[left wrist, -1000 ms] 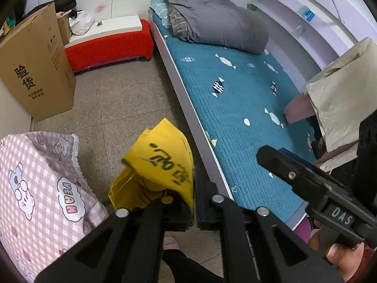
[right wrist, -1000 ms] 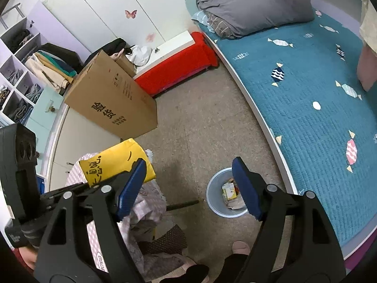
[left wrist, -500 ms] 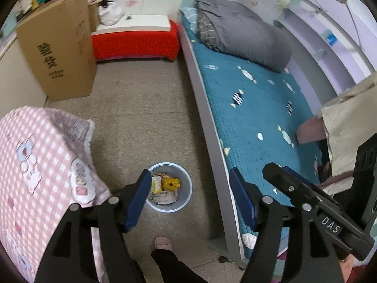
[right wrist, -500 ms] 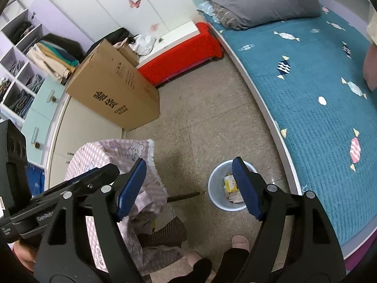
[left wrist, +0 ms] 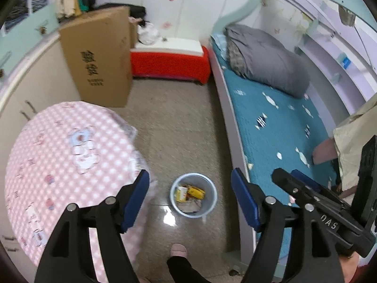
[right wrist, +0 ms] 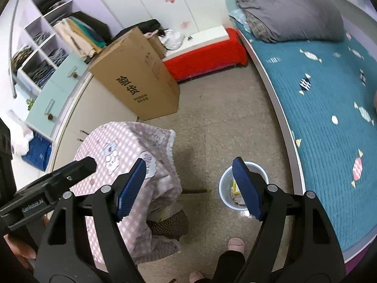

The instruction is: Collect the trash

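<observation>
We see the left gripper (left wrist: 190, 198) with jaws that have just been opening, nothing between them; the right gripper (right wrist: 189, 188) also stands wide and empty. Below and between the left fingers sits the waste bin (left wrist: 207, 208) on the floor, holding a yellow wrapper (left wrist: 196, 192) and what look like crumpled papers. The pink checked surface (left wrist: 59, 155) lies to its left.
</observation>
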